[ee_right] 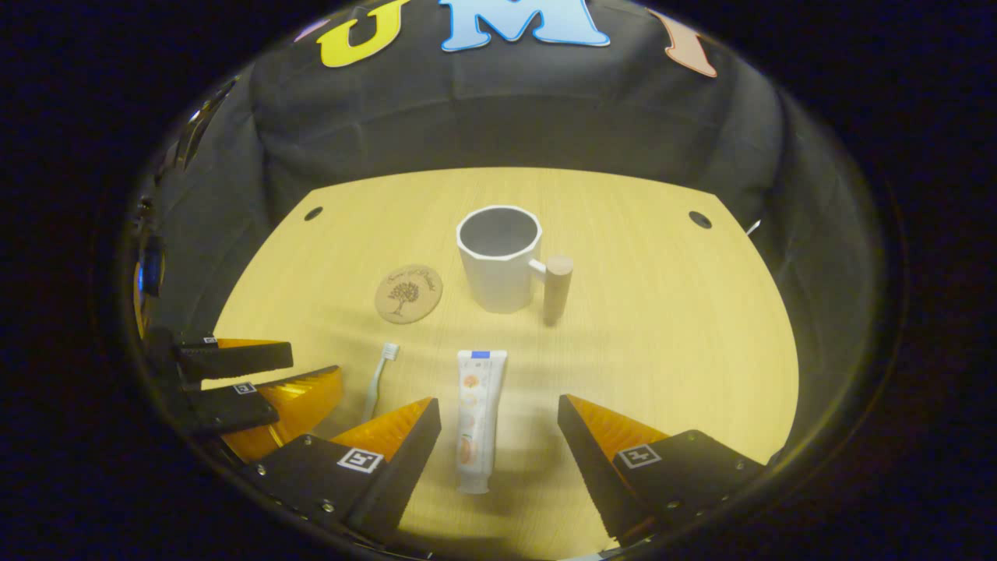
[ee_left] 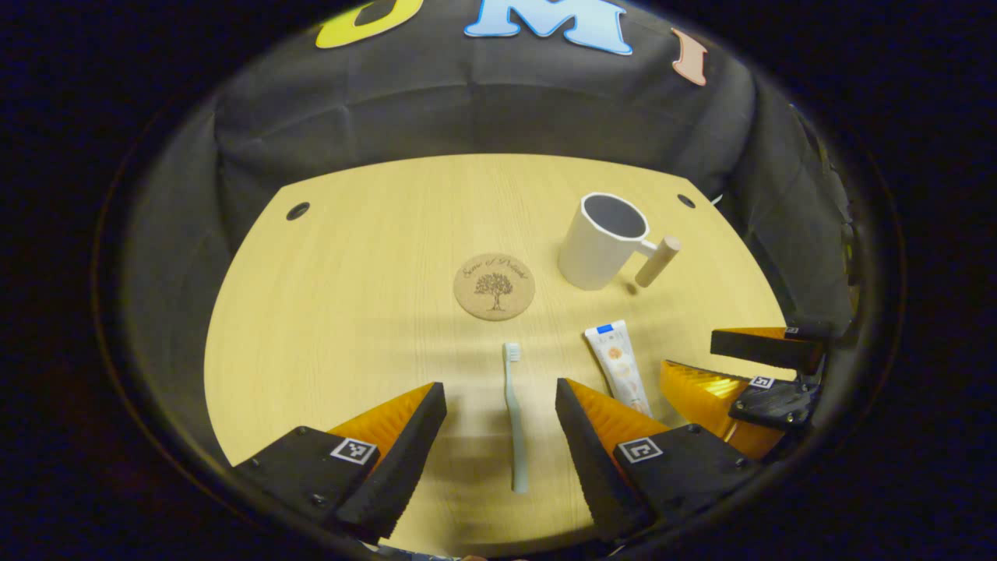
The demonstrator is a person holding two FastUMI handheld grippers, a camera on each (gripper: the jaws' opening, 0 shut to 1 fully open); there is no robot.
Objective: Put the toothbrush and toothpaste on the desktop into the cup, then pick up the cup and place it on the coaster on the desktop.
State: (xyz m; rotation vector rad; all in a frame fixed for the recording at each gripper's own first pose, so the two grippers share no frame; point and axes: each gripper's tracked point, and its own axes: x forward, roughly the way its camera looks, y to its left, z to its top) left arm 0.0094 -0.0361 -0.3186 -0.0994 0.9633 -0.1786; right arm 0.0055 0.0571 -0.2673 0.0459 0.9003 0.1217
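Note:
A pale toothbrush (ee_left: 514,421) lies flat on the wooden desktop (ee_left: 350,312), bristles pointing away, between the open fingers of my left gripper (ee_left: 500,405), which hovers above it. A white toothpaste tube (ee_right: 477,417) lies lengthwise between the open fingers of my right gripper (ee_right: 498,417). Farther back stands an upright white cup (ee_right: 500,259) with a wooden handle on its right, empty inside. A round cork coaster (ee_right: 408,294) with a tree print lies left of the cup. The same cup (ee_left: 601,241), coaster (ee_left: 494,286) and toothpaste (ee_left: 619,366) appear in the left gripper view.
The right gripper (ee_left: 724,366) shows at the right edge of the left gripper view, and the left gripper (ee_right: 288,365) at the left edge of the right gripper view. Small dark holes (ee_right: 699,220) mark the desktop's far corners. Black cloth walls surround the desk.

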